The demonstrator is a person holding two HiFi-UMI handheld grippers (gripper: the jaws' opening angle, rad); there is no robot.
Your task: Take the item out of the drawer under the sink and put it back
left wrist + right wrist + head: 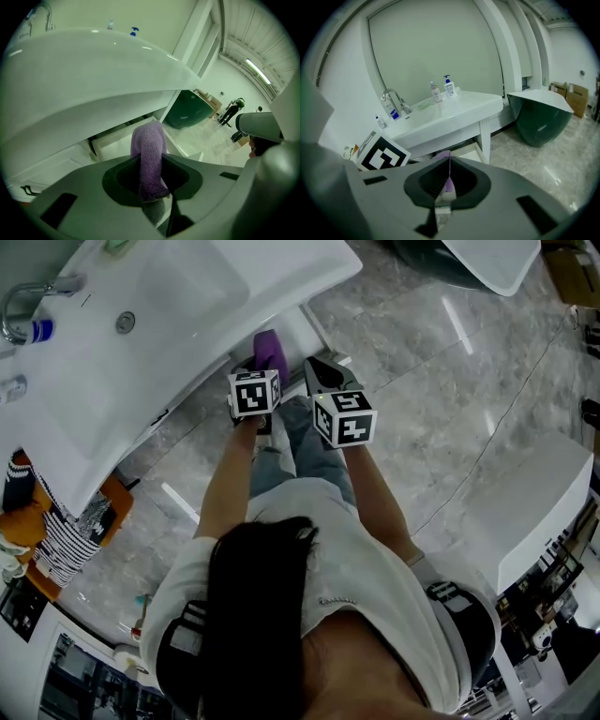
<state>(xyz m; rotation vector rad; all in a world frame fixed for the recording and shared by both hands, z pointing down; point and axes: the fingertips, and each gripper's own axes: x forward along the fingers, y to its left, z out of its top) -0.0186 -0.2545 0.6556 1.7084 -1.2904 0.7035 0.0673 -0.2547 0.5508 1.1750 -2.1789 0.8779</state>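
Left hand-held gripper, jaws clamped on a purple cloth that stands up from them, just in front of the open white drawer. The underside of the sink overhangs cloth and drawer closely. Right hand-held gripper, jaws pressed together with nothing between them, just beside the left. Two pump bottles and a tap stand on the worktop. A dark green tub rests on the marble floor, well apart.
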